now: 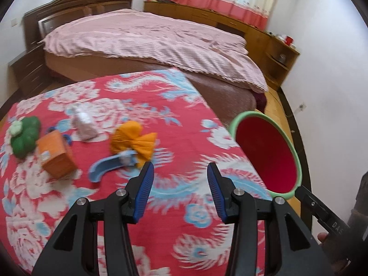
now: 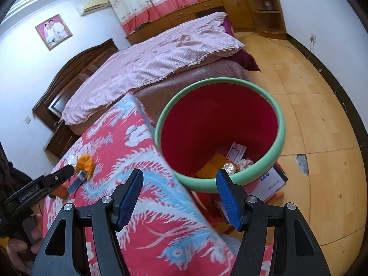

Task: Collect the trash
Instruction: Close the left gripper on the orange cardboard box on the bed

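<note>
Left wrist view
Left gripper (image 1: pixel 180 177): black frame, ribbed blue pads, jaws partly apart with nothing between them, above the cloth.
Table cloth (image 1: pixel 184 128): red fabric with white flowers and pale blue feather patterns, blurred.
Orange box (image 1: pixel 56 156): small cardboard carton, tilted, lying on the cloth at left.
Crumpled orange paper (image 1: pixel 132 140): creased wad near the middle of the cloth, touching a curved blue plastic piece (image 1: pixel 108 164).
Green toy (image 1: pixel 24 135): rounded, glossy, at the cloth's left edge.
Pale wrapper (image 1: pixel 84 124): soft, blurred, behind the box.
Bin (image 1: pixel 296 158): round, red inside, mint-green rim, just beside the table's right edge.
Room: bed (image 1: pixel 147 39) with a pink ribbed quilt, dark wooden headboard, white walls.

Right wrist view
Right gripper (image 2: pixel 180 177): same build, jaws apart and empty, over the table's edge, in front of the bin.
Bin contents (image 2: pixel 230 161): orange card, white printed packet, shiny crumpled wrappers at the bottom.
Floor (image 2: pixel 310 92): pale wooden boards, one chipped patch.
Left gripper, seen at left: black finger near the crumpled orange paper.
</note>
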